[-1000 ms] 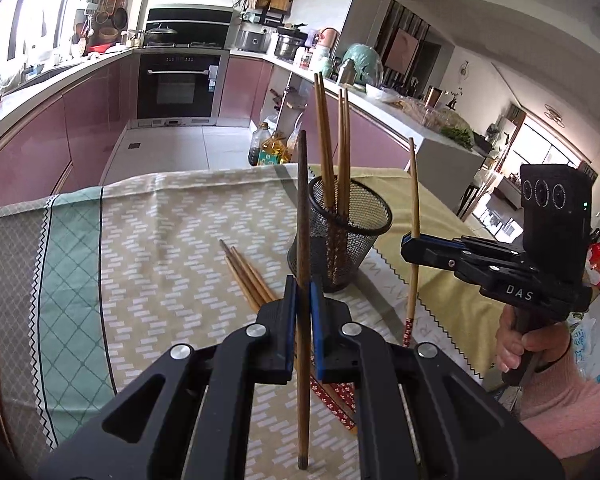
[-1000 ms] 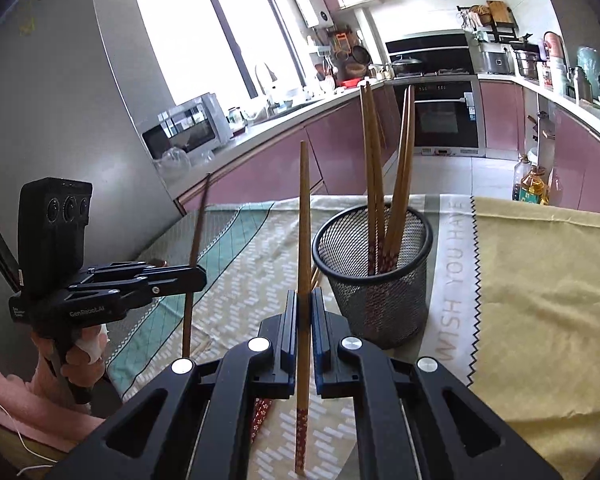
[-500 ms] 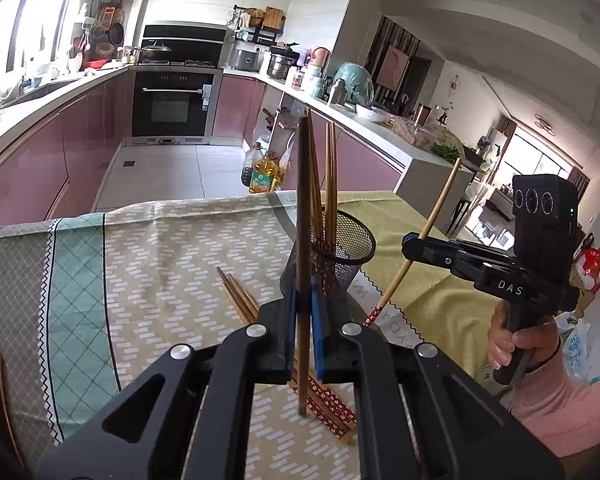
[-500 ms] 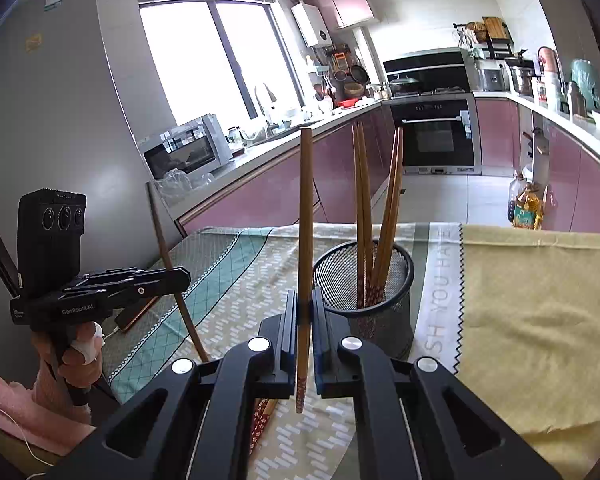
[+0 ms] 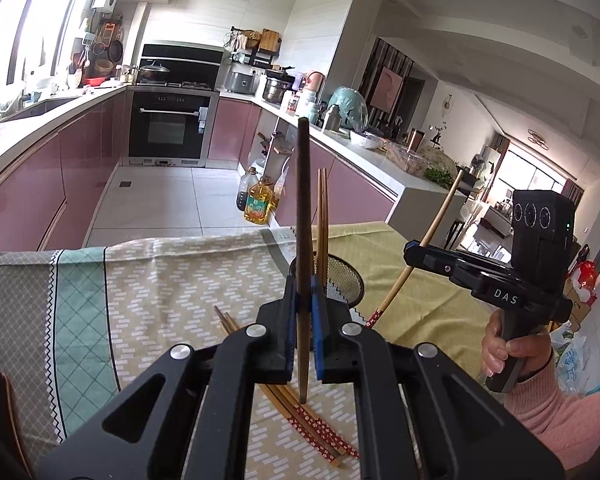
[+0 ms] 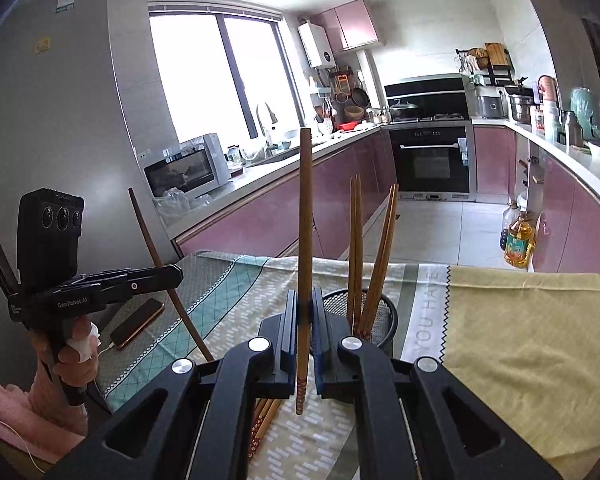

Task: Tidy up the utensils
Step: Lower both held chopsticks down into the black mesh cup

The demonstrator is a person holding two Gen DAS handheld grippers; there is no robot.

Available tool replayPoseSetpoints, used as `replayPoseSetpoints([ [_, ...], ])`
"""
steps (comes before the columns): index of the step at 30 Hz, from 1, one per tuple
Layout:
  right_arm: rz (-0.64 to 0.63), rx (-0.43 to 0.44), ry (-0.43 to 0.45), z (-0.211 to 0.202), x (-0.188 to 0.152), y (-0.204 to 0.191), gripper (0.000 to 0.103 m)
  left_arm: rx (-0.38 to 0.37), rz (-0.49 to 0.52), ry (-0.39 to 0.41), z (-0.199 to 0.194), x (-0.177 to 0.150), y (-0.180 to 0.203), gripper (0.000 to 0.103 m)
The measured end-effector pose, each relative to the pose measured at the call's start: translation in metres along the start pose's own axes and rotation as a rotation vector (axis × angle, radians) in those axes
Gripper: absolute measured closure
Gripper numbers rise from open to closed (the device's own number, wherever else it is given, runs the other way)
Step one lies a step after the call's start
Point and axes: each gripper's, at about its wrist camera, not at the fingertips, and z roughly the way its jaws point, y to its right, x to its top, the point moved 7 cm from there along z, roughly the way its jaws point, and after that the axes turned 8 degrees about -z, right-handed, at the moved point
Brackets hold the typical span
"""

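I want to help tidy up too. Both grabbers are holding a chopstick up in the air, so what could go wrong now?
Each chopstick is pinched at one narrow spot, so it may swivel or slip. The mesh cup already holds chopsticks, so a new one could knock them or tip the light cup. The loose chopsticks on the tablecloth could get nudged.

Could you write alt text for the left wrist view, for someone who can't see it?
The left gripper is shut on a dark chopstick held upright above a patterned tablecloth; beyond stands a mesh holder, with loose chopsticks lying below.
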Motion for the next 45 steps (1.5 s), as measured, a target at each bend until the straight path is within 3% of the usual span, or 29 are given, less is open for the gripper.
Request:
replayPoseSetpoints([
  [30, -0.062, -0.039, 0.086, -0.009, 0.05, 0.013, 0.097, -0.056, 0.092, 0.115, 0.008, 0.065, 0.061, 0.096],
  [45, -0.06, -0.06, 0.067, 0.006, 0.05, 0.018, 0.097, -0.035, 0.085, 0.119, 0.025, 0.081, 0.059, 0.096],
])
